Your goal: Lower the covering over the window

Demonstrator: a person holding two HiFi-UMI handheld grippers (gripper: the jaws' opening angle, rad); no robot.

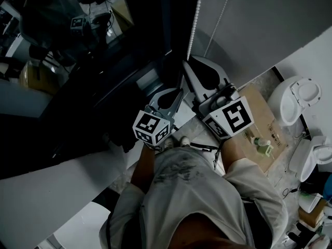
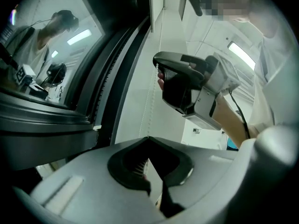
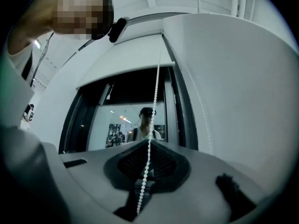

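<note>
White bead chain (image 3: 154,92) is sitting pinched in right gripper (image 3: 149,146) w/ left gripper (image 2: 148,141) also clamping it lower down, prob. so hand-over-hand pulls are shading the window (image 3: 135,120).

A flat cardboard sheet (image 1: 262,115) is lying on the floor below and to the right of the fingers (image 1: 197,77) of the right gripper (image 1: 190,62). A small green bottle (image 1: 262,144) is resting on it, and a white lidded tub (image 1: 295,100) is sitting farther right.

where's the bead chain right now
In the right gripper view the bead chain hangs centre frame, before the window, into the jaws of the right gripper.
</note>
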